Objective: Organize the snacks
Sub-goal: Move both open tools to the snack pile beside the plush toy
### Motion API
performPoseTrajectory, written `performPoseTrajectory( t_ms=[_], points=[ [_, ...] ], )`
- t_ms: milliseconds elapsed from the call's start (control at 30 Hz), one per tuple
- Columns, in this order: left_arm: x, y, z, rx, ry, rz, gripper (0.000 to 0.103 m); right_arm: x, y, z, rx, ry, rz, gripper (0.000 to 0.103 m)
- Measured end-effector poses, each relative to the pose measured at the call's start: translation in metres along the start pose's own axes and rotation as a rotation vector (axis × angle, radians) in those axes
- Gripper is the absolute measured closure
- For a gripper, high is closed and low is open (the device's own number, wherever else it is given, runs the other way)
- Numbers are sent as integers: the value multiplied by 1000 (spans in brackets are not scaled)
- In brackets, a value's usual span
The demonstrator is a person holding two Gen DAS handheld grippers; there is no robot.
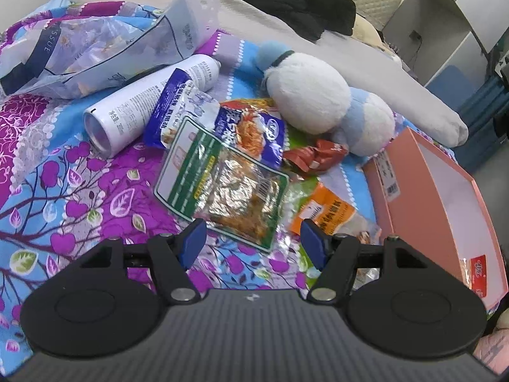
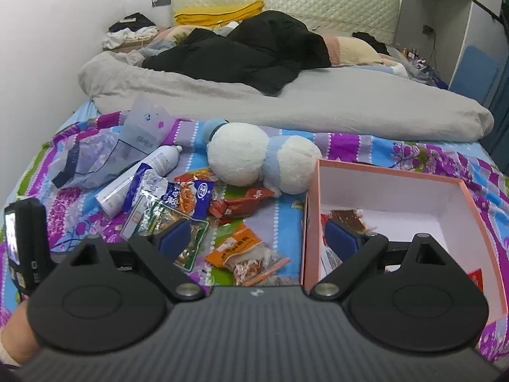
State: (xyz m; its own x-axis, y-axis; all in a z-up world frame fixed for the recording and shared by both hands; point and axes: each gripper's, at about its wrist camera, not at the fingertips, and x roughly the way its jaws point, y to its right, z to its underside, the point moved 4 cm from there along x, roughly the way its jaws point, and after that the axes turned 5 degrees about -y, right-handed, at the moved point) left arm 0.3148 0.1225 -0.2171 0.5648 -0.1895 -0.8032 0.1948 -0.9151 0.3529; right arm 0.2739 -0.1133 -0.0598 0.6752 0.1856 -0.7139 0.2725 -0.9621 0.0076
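Both tools hang spread and empty-handed: the left gripper (image 1: 251,242) over the green-edged snack packet (image 1: 222,184), the right gripper (image 2: 257,238) above the orange packet (image 2: 245,251). At two o'clock sits the pink box (image 2: 310,222); the plush toy (image 2: 261,159) lies beyond at twelve.

The snack packets lie in a heap on the bed (image 2: 397,149). The foil packet (image 1: 222,184) rests on top of the shrimp chip bag (image 1: 248,130). A spray can (image 1: 149,102) lies to their left. A plush toy (image 1: 321,102) sits behind them. The open box (image 2: 467,210) stands on the right, with snacks inside. A rolled blanket (image 2: 318,102) lies farther back.
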Motion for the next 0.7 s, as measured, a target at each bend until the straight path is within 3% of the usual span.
performPoseTrajectory(
  t_ms=[200, 700],
  points=[
    [19, -12, -13, -2, -2, 8, 33, 29, -10, -15, -7, -17, -20, 10],
    [55, -29, -39, -23, 33, 111, 33, 121, -23, -6, -116, -50, 112, 11]
  ],
)
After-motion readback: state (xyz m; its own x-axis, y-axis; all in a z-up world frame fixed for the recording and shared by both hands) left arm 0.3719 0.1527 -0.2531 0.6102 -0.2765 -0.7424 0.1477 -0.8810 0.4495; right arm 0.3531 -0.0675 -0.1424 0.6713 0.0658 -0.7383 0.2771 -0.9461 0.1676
